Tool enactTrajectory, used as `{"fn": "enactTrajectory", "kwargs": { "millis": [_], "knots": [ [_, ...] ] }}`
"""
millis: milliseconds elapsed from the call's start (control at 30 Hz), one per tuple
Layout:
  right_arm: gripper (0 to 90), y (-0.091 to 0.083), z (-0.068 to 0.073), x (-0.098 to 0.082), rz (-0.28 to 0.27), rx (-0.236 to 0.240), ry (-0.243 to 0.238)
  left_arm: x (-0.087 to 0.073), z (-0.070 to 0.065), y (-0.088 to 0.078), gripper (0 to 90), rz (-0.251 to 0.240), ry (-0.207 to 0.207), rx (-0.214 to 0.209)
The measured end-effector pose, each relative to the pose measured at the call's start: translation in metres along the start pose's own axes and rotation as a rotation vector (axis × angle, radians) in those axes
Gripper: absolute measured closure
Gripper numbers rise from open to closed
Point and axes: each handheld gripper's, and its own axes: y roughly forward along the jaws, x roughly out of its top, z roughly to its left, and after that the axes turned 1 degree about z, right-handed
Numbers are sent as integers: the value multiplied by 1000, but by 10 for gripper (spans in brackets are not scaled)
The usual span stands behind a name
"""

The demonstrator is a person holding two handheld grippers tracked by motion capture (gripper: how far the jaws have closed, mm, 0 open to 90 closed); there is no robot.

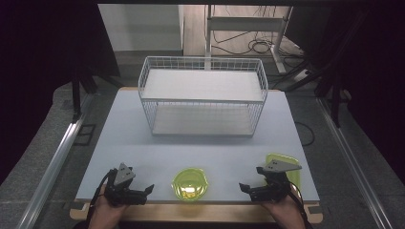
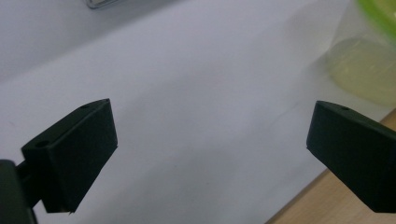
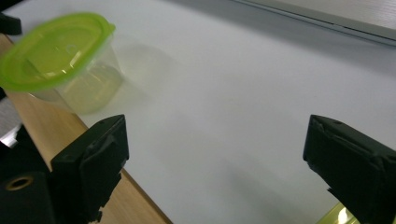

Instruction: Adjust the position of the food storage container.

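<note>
Both tools wait wide open, holding nothing.
The lidded green-topped clear plastic tub [image 1: 189, 183] sits between left tool [image 1: 143, 192] and right tool [image 1: 247, 189] on the white table [image 1: 143, 143]; next, approach it.

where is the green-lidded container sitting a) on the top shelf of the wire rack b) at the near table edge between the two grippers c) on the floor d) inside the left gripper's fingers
b: the green-lidded container rests on the table near its front edge, between the left gripper and the right gripper, touched by neither; the wire rack stands farther back.
</note>
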Motion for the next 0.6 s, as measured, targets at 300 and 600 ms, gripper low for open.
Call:
{"fn": "enactTrajectory", "kwargs": {
  "millis": [300,600],
  "knots": [
    [157,0,2,-1,-15,-2,-20,1,-4,-4,69,-24,27,-31],
    [163,3,6,-2,-4,-38,-76,2,-4,-7,161,-39,12,-45]
  ]
}}
